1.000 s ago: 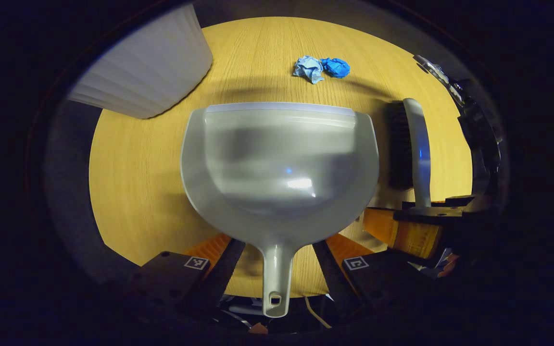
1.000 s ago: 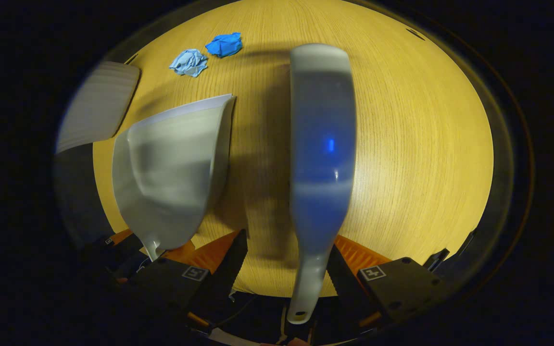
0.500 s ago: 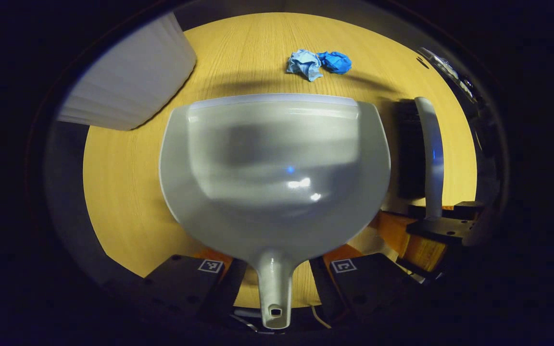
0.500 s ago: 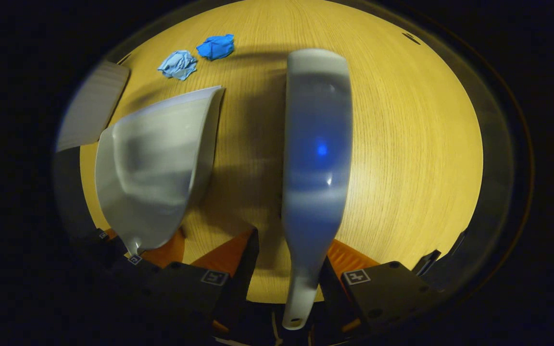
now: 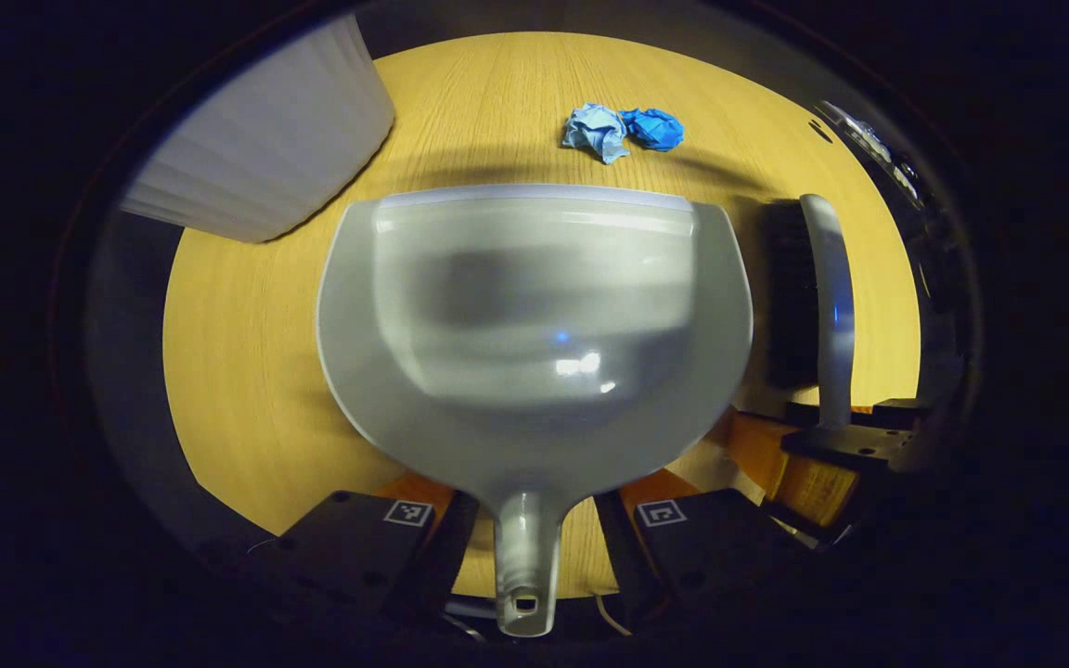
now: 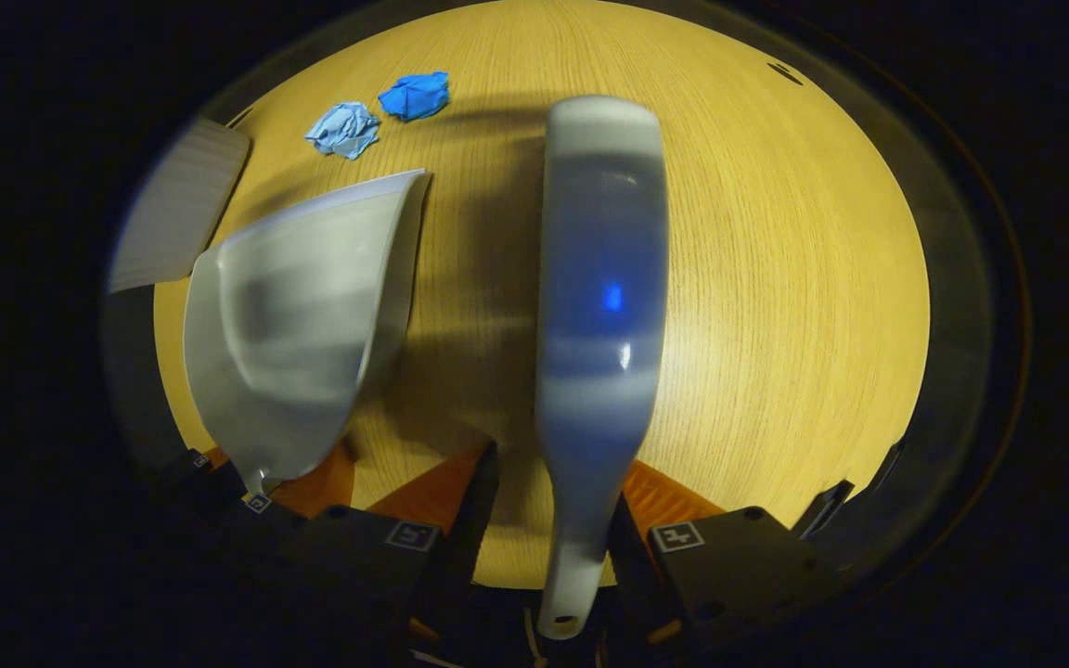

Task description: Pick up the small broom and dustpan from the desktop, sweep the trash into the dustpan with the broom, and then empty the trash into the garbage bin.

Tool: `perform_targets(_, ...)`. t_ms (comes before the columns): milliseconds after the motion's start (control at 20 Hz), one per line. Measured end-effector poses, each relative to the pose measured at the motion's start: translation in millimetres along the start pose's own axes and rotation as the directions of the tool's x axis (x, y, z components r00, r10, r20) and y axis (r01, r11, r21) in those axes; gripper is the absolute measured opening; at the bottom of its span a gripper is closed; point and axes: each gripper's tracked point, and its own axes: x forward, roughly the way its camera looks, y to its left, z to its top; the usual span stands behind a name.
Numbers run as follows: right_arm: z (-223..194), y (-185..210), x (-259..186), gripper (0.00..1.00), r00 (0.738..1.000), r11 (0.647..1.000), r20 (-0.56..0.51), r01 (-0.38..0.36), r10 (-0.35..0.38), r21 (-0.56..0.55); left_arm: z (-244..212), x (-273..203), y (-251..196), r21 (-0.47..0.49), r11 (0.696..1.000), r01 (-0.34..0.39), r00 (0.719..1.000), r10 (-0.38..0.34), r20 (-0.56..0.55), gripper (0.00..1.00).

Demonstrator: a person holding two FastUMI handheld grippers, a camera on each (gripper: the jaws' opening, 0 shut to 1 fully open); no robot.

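Gripping only the thin handles, your left gripper (image 5: pixel 529 520) holding the grey plastic dustpan (image 5: pixel 534 325) and right gripper (image 6: pixel 544 543) the grey broom (image 6: pixel 601 306), you risk either twisting before reaching the far crumpled blue paper wads (image 5: pixel 623 130) on the wooden bench (image 5: pixel 247 371).

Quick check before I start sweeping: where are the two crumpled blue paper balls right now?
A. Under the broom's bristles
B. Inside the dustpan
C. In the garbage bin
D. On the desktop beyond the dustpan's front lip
D. In the left gripper view the two paper balls lie side by side on the bare desktop, past the front lip of the dustpan, clear of the broom.
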Motion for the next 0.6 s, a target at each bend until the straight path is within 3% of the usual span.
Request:
perform_targets(50, -0.5, 0.9, 0.8, 0.65, 1.000, 1.000, 0.004, -0.005, 0.005, 0.007, -2.4, -2.0, -1.5, -0.003, 1.000, 0.005, 1.000, -0.005, -0.005, 0.58)
perform_targets(100, -0.7, 0.3, -0.9, 0.52, 1.000, 1.000, 0.005, -0.008, 0.008, -0.008, -2.0, -4.5, -1.8, 0.009, 1.000, 0.005, 1.000, -0.004, -0.011, 0.43)
perform_targets(200, -0.4, -1.3, -1.9, 0.27, 1.000, 0.999, 0.007, -0.016, 0.016, -0.043, -1.9, -0.9, -2.2, 0.031, 1.000, 0.003, 1.000, -0.002, -0.020, 0.30)
perform_targets(300, 0.6, -0.6, -1.9, 0.23, 0.999, 0.997, 0.024, -0.039, 0.040, -0.069, -4.5, -2.7, -0.1, 0.048, 0.999, 0.015, 1.000, -0.015, -0.002, 0.28)
perform_targets(350, 2.5, -1.3, -2.9, 0.30, 0.998, 0.994, 0.036, -0.050, 0.054, -0.098, -4.9, 0.0, 1.3, 0.057, 0.998, 0.024, 1.000, -0.024, 0.002, 0.28)
perform_targets(400, 2.2, -0.4, -3.5, 0.20, 0.997, 0.989, 0.041, -0.064, 0.070, -0.133, -5.6, 0.1, 3.3, 0.081, 0.996, 0.031, 0.999, -0.032, 0.009, 0.25)
perform_targets(450, 3.4, -1.8, -5.9, 0.28, 0.996, 0.981, 0.042, -0.076, 0.085, -0.177, -9.1, -1.4, 8.4, 0.103, 0.994, 0.031, 0.999, -0.032, 0.017, 0.25)
perform_targets(500, 6.2, -5.4, -8.1, 0.20, 0.995, 0.974, 0.053, -0.074, 0.087, -0.216, -12.2, -2.7, 14.9, 0.119, 0.993, 0.022, 0.999, -0.025, 0.025, 0.26)
perform_targets(600, 23.5, -19.4, -15.9, 0.19, 0.993, 0.963, 0.092, -0.045, 0.072, -0.267, -16.6, -2.7, 27.7, 0.129, 0.992, 0.005, 0.999, -0.011, 0.045, 0.26)
